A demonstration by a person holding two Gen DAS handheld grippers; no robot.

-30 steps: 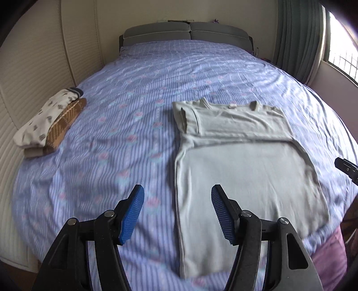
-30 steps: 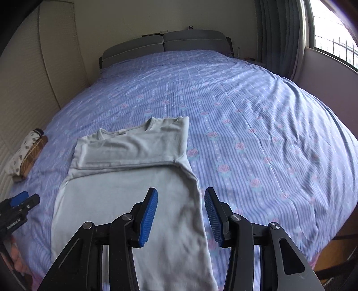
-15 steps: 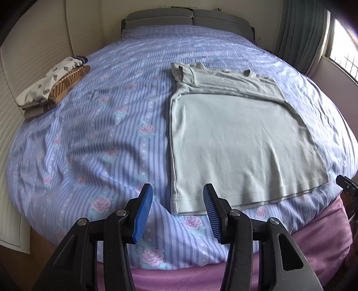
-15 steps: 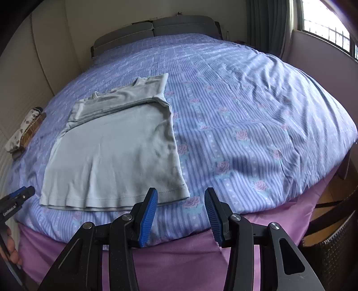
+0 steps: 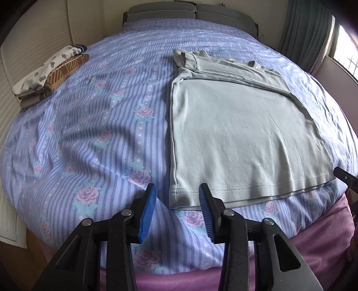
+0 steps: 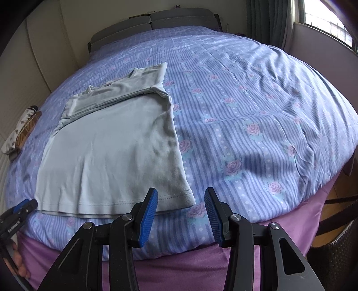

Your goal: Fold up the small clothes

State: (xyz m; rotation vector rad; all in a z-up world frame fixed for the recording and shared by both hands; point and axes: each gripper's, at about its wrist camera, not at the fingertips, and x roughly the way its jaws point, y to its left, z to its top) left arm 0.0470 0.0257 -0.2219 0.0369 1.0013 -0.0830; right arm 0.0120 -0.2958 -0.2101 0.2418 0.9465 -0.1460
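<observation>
A pale green T-shirt (image 5: 241,134) lies flat on the bed, sleeves folded in, hem toward me; it also shows in the right wrist view (image 6: 111,152). My left gripper (image 5: 176,201) is open and empty, with its jaws just short of the hem's left corner. My right gripper (image 6: 181,204) is open and empty, just short of the hem's right corner. The right gripper's tip (image 5: 344,179) shows at the right edge of the left wrist view. The left gripper (image 6: 20,212) shows at the left edge of the right wrist view.
The bed has a blue striped floral cover (image 5: 100,134) with a purple sheet (image 6: 179,264) along the near edge. A stack of folded clothes (image 5: 49,71) sits at the far left by the wall. A grey headboard (image 5: 192,11) is at the back; a curtain and window are on the right.
Both grippers have drawn back from above the shirt's middle toward the near edge of the bed and lowered to the hem corners. Both stay open.
</observation>
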